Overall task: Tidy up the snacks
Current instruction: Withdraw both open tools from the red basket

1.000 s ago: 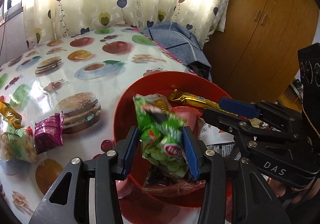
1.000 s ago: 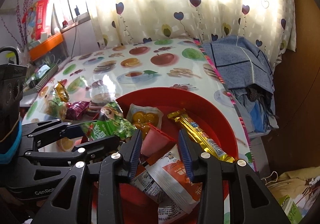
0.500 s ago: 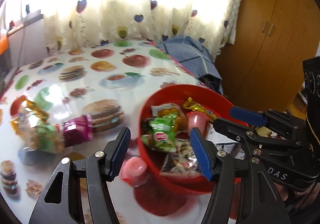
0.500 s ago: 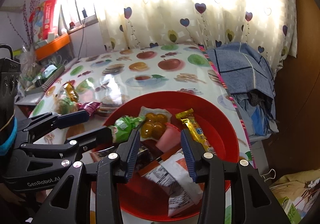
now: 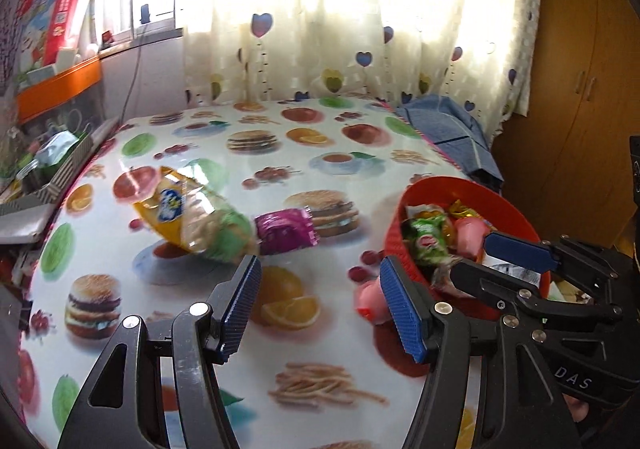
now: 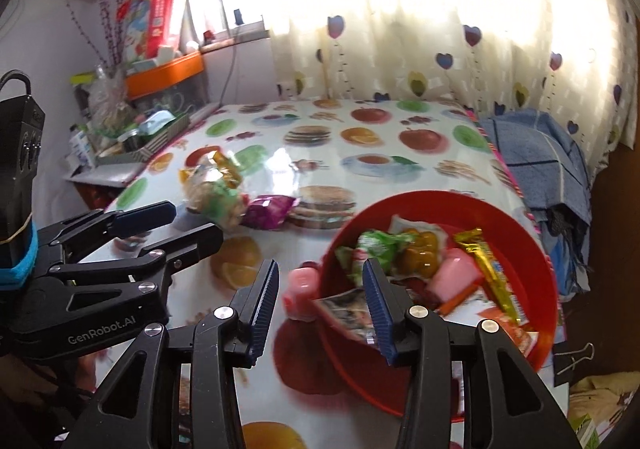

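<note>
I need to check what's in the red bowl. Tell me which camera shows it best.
The right wrist view: the red bowl shows nearly its whole rim and the snacks inside. The left wrist view catches it only at the right edge, partly hidden behind the right gripper.

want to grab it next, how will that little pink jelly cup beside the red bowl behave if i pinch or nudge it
The pink jelly cup lies on its side against the red bowl, so it probably rolls when nudged. It looks small, smooth and likely light, so it may slip on the glossy tablecloth.

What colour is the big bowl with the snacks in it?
Red. The bowl shows best in the right wrist view.
</note>
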